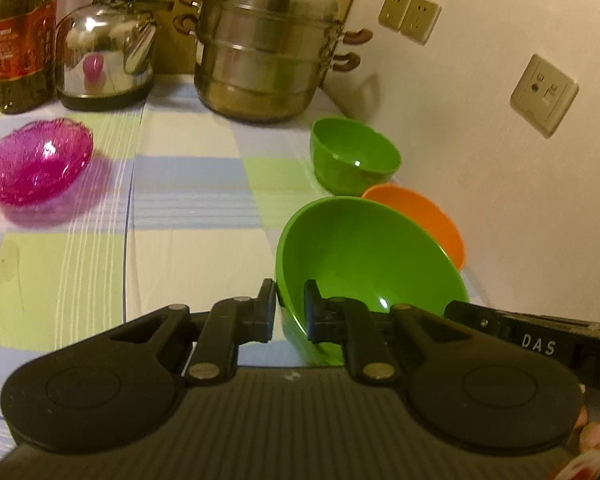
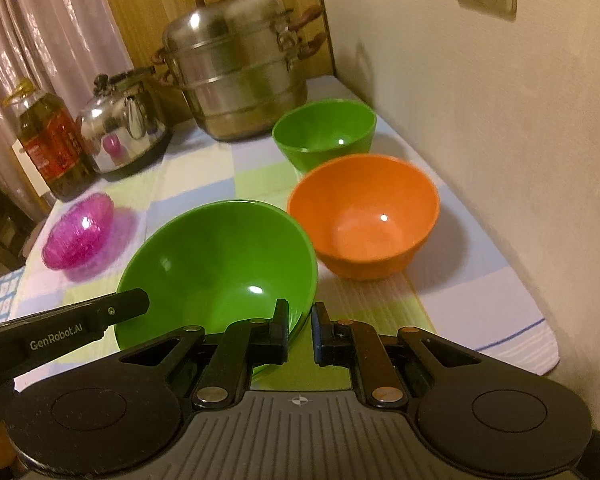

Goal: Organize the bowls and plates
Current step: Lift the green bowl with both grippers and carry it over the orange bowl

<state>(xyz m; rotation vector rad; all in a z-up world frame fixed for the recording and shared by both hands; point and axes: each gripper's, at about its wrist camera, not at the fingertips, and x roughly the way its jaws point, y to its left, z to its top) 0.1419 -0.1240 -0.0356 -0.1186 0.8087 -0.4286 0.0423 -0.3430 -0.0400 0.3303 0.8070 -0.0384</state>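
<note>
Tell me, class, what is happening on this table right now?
A person is holding a gripper in each hand, and both are shut on the rim of the large green plastic bowl: the left gripper on one side, the right gripper on the other. An orange plastic bowl and a smaller green plastic bowl sit beside the wall. A pink glass bowl sits apart, near the oil bottle, steel kettle and steel steamer pot.

Kettle (image 1: pixel 106 52) left of steamer pot (image 1: pixel 266 48)
</note>
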